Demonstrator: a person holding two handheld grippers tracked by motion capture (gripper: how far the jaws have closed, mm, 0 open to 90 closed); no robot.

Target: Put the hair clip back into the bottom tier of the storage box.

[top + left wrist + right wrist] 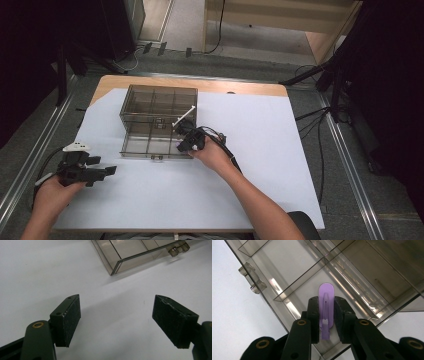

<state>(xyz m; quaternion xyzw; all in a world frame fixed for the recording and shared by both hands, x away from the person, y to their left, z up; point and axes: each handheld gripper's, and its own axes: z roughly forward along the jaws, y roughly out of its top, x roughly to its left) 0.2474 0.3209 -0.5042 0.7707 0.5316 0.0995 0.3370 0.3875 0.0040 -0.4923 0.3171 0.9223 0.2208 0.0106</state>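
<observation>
A smoky clear plastic organiser box lies open on the white sheet, divided into several compartments. My right gripper is shut on a flat purple plastic piece, held upright between its pads just above a front compartment near the box's right front corner. My left gripper rests low over the sheet at the table's left, apart from the box. Its jaws stand wide open with nothing between them. The box's front corner and its latch lie ahead of it.
A white sheet covers most of the wooden table. The box's second latch juts from its front wall. Cables trail from the right gripper across the sheet. Dark stands and cables surround the table on the floor.
</observation>
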